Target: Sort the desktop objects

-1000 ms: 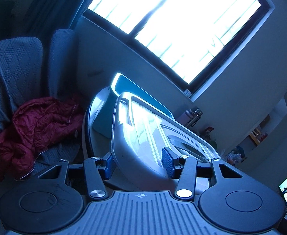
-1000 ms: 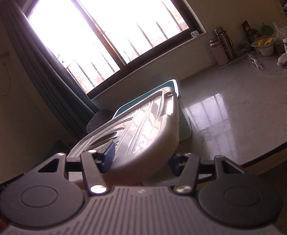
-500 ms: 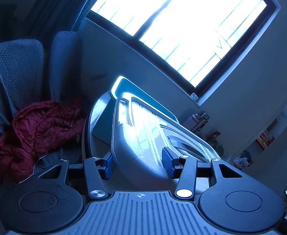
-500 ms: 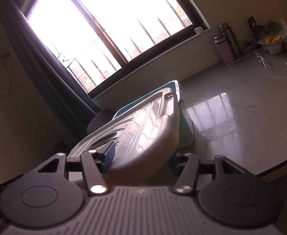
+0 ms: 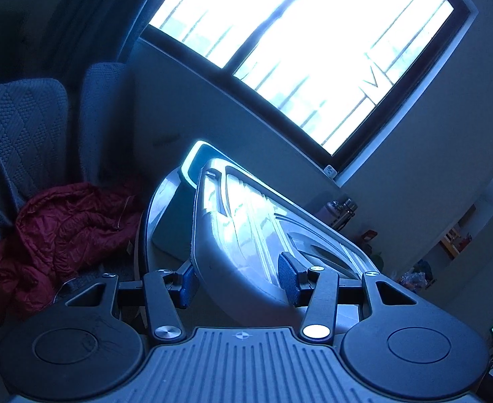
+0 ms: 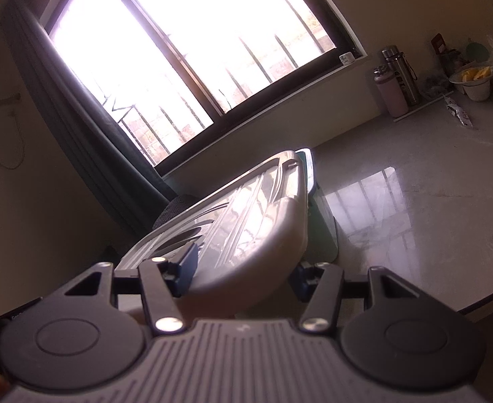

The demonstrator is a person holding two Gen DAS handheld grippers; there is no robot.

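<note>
**Grey lid clamped from both ends**

Grey plastic, ribbed and glossy, is filling the space between both tools: a lid [image 5: 246, 231] is being held tilted just above a teal bin [image 5: 192, 158], whose rim is showing just past the lid's far edge. The left gripper [image 5: 238, 283] is clamping one end of the lid, its blue pads [image 5: 288, 280] pressing on either side of the rim. The right gripper [image 6: 243, 270] is gripping the opposite end in the same way, one pad lying on the ribbed top face and the other sitting below the curved edge.

Ahead of the right gripper and off to its right, a pale stone table [image 6: 431, 201] is stretching away, with flasks [image 6: 396, 80] and a bowl [image 6: 478, 84] standing well apart from the bin at the far side. To the left of the left gripper, a red jacket [image 5: 61, 228] is lying on a chair [image 5: 17, 127]. A bright barred window [image 6: 192, 40] is glaring beyond both tools.
</note>
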